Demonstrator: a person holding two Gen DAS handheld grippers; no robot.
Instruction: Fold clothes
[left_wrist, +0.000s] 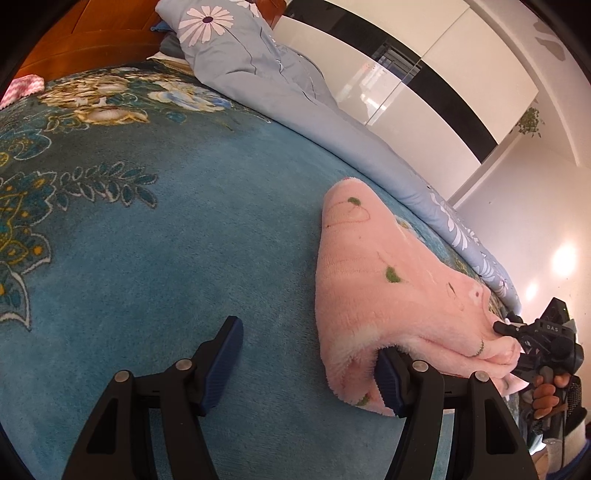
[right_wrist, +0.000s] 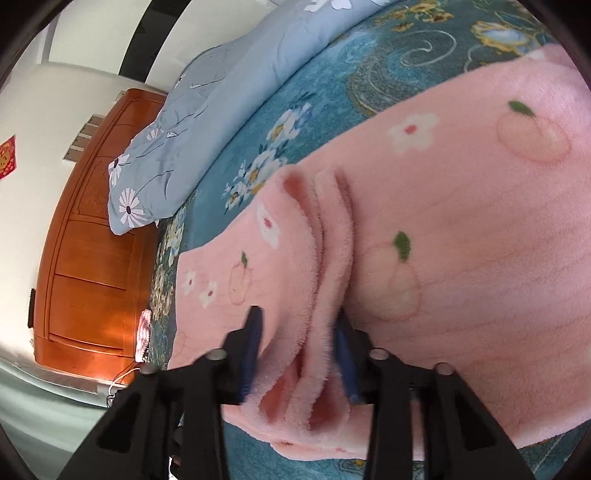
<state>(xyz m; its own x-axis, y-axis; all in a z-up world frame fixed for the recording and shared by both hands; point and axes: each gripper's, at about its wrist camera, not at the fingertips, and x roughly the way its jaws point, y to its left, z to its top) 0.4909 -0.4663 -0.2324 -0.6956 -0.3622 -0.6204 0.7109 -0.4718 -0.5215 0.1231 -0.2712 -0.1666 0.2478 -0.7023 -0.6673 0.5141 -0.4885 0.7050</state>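
Note:
A pink fleece garment (left_wrist: 388, 280) with peach and flower prints lies on the teal floral bedspread (left_wrist: 166, 240). My left gripper (left_wrist: 310, 354) is open; its right finger is tucked under the garment's near edge and its left finger rests on bare bedspread. In the right wrist view the garment (right_wrist: 461, 229) fills the right side. My right gripper (right_wrist: 299, 343) has its jaws around a bunched fold of the pink fleece, closed on it. The right gripper also shows in the left wrist view (left_wrist: 539, 339) at the garment's far end.
A light blue daisy-print quilt (left_wrist: 258, 66) lies bunched along the far side of the bed. A wooden cabinet (right_wrist: 92, 266) stands beside the bed. White wardrobe doors (left_wrist: 424, 74) are behind it. A pink knitted item (left_wrist: 22, 86) sits at the bed's corner.

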